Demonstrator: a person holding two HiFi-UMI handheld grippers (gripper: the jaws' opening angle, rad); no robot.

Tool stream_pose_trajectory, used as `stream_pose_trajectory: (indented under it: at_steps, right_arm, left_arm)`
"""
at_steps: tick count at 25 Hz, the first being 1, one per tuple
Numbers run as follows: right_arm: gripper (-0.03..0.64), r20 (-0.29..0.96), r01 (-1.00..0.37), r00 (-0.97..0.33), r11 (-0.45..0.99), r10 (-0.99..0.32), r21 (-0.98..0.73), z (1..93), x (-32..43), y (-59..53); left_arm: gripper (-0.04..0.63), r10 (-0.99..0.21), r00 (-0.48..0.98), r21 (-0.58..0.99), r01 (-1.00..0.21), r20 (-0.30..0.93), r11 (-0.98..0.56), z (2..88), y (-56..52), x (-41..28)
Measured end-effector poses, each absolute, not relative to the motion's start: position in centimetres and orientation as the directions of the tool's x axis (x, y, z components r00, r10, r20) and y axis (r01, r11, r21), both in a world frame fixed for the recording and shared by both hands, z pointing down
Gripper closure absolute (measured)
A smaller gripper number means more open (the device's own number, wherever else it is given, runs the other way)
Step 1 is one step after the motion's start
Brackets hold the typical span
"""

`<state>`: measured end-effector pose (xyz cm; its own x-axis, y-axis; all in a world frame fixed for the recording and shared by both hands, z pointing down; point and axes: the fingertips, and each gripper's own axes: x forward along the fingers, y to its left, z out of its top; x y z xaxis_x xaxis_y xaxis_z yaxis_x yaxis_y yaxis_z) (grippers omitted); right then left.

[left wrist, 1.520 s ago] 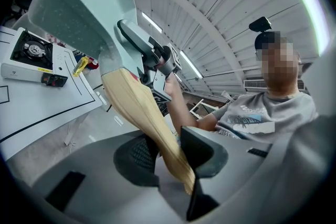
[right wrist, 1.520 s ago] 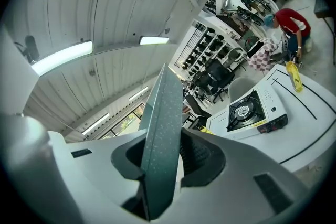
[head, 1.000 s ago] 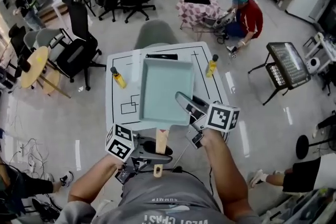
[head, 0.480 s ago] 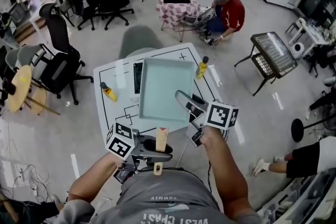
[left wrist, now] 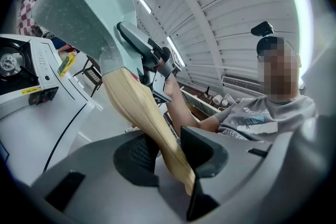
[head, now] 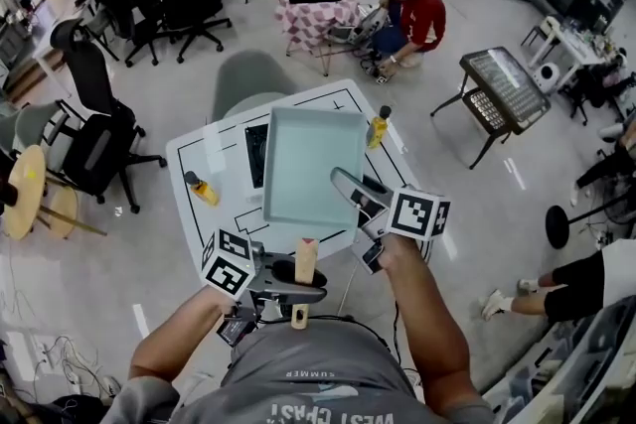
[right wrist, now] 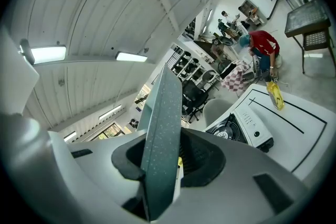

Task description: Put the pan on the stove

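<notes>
The square pale-green pan point(head: 313, 164) hangs over the middle of the white table point(head: 214, 176), covering most of the portable stove point(head: 255, 154), with its wooden handle point(head: 305, 258) past the near edge and clamped in the left gripper point(head: 296, 277), while the right gripper point(head: 352, 188) pinches its right rim.

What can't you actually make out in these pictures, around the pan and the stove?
- Most of the stove: in the head view the pan held above it covers it; in the left gripper view the picture's left edge cuts it off.
- The markings on the stove's controls: too small in the right gripper view.
- The label on the yellow bottle left of the pan: too small in the head view.
</notes>
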<state>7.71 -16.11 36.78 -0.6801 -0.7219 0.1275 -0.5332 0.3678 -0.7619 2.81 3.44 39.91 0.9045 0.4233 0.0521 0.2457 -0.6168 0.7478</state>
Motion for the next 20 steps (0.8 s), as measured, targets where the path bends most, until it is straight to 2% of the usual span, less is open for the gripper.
stream_pose_trajectory:
  at_steps: [12, 20]
  right_arm:
    - [0.502, 0.144, -0.556, -0.648, 0.336, -0.748, -0.760, 37.5, 6.0, -19.4]
    - [0.503, 0.160, -0.548, -0.666, 0.333, -0.728, -0.767, 38.5, 6.2, -21.3]
  left_arm:
    - [0.477, 0.443, 0.896, 0.750, 0.270, 0.034, -0.604, 40.2, 0.0, 0.3]
    - [0.476, 0.406, 0.913, 0.765, 0.241, 0.028, -0.596, 40.8, -1.8, 1.0]
